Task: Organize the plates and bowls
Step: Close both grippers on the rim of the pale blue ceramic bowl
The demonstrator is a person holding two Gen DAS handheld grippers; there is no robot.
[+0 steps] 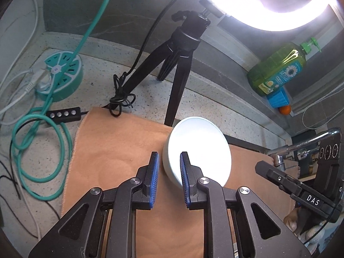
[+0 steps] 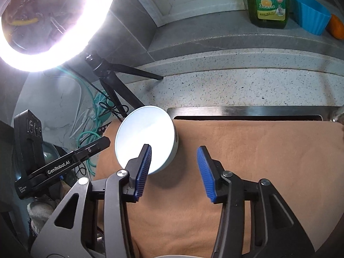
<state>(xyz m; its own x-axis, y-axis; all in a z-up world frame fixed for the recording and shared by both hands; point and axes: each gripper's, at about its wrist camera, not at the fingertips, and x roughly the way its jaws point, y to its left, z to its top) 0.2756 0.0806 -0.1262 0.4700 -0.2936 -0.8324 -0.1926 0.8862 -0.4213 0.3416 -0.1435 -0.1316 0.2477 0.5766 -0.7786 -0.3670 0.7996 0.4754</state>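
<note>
Seen only from the left wrist: round teal power hub near the far left corner of the speckled worktop, with a looped teal cable and a black button remote beside it; also a chrome tap at the right edge.

Seen only from the right wrist: steel sink rim along the far edge of the tan cloth, which is spread across the basin.

In both views: lit ring lamp on a black tripod at the back of the worktop. Pale round dish tilted up over the far left part of the cloth, flat face toward both cameras. Left gripper with jaws narrow, closed on the dish's near rim. Right gripper with jaws moderately wide and nothing between them, its left pad overlapping the dish's lower edge in view; cannot tell whether touching.

On the ledge behind the worktop: green soap bottle, full of liquid, then a blue fluted cup, inside hidden, and something orange just beside it.
</note>
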